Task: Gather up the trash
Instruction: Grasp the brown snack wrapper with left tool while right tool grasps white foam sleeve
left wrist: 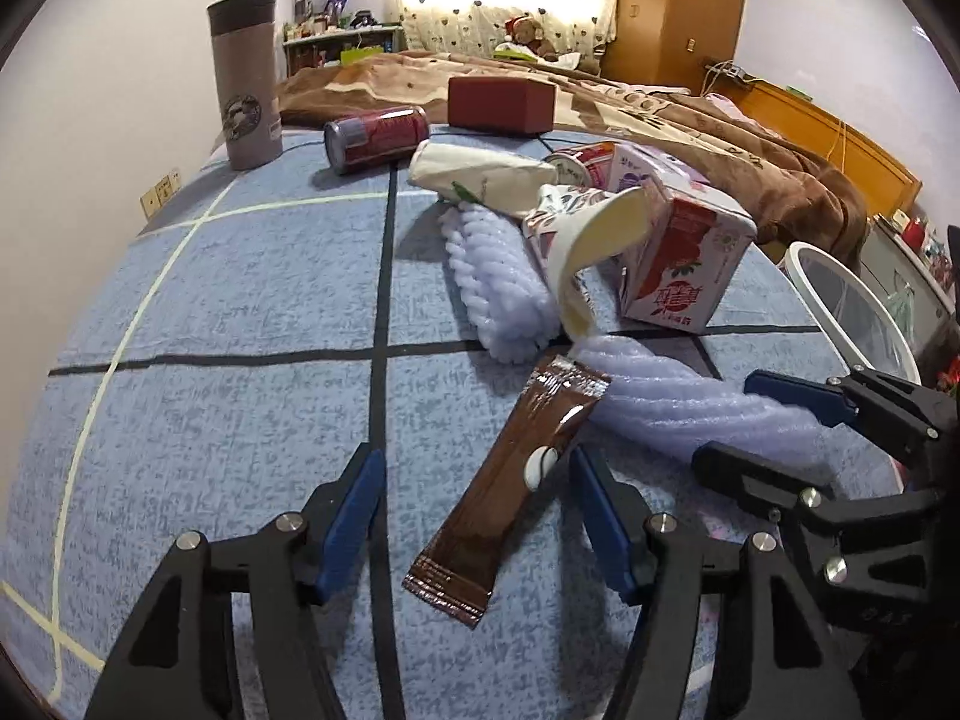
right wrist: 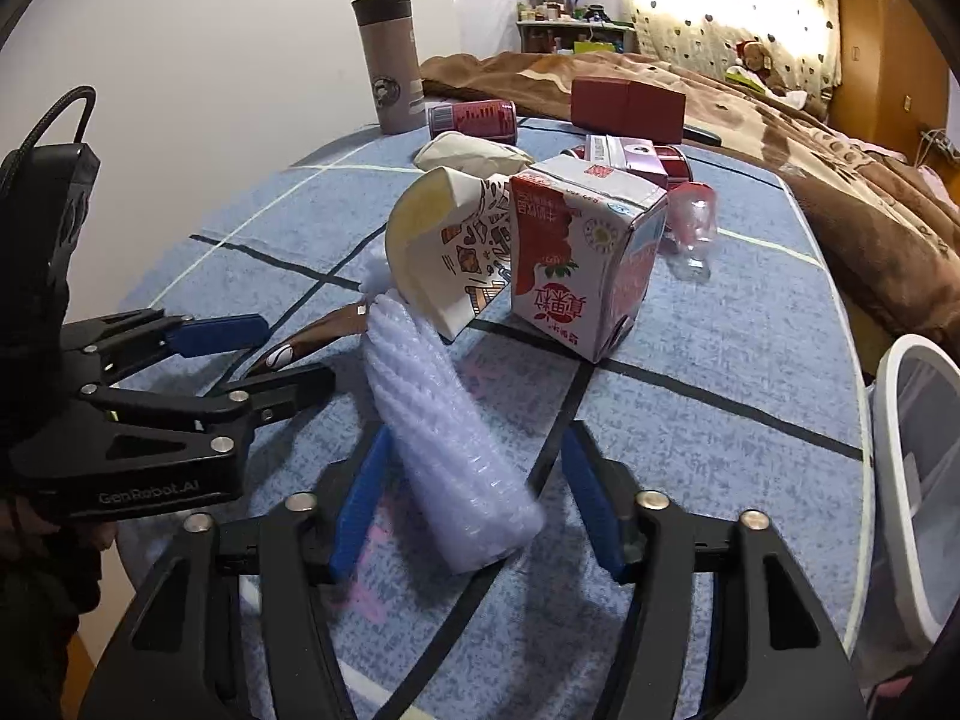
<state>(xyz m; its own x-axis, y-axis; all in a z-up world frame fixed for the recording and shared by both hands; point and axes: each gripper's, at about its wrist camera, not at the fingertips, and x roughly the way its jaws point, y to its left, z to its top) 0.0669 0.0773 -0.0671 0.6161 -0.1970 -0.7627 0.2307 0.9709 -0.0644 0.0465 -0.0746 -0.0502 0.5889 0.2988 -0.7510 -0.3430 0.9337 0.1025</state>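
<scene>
Blue-padded fingers of the left hand-held gripper [left wrist: 474, 516] are spread wide, with a brown sachet [left wrist: 507, 495] lying on the blue checked bedcover [left wrist: 210, 330] between them; neither pad is seen touching it. The sachet's upper end is laid over a pale lilac foam sleeve [left wrist: 678, 405].

From the right wrist view, the right hand-held gripper [right wrist: 474, 498] is likewise open, its jaws set either side of the lower end of that foam sleeve [right wrist: 444, 438], with no clear contact shown. The left hand-held gripper [right wrist: 264, 354] is seen at the left of this view, with the sachet [right wrist: 312, 336] between its fingers.

Beyond the grippers, the rest of the trash is heaped on the bedcover. A second foam sleeve [left wrist: 498, 282] lies just beside a crushed paper cup [left wrist: 594, 234], which leans against a red and white drink carton [left wrist: 684, 258]. A crumpled white paper bag [left wrist: 480, 174] lies behind the cup. A red can [left wrist: 375, 135] lies on its side farther back, and another can [left wrist: 579, 162] is partly hidden behind the carton. A clear plastic cup [right wrist: 693, 234] lies on its side to the right of the carton.

A tall grey tumbler [left wrist: 246, 78] stands upright at the far left, and a dark red box [left wrist: 501, 105] rests near the brown blanket [left wrist: 720, 138]. A white-rimmed bin [right wrist: 912, 480] is seen at the right edge of the bed.
</scene>
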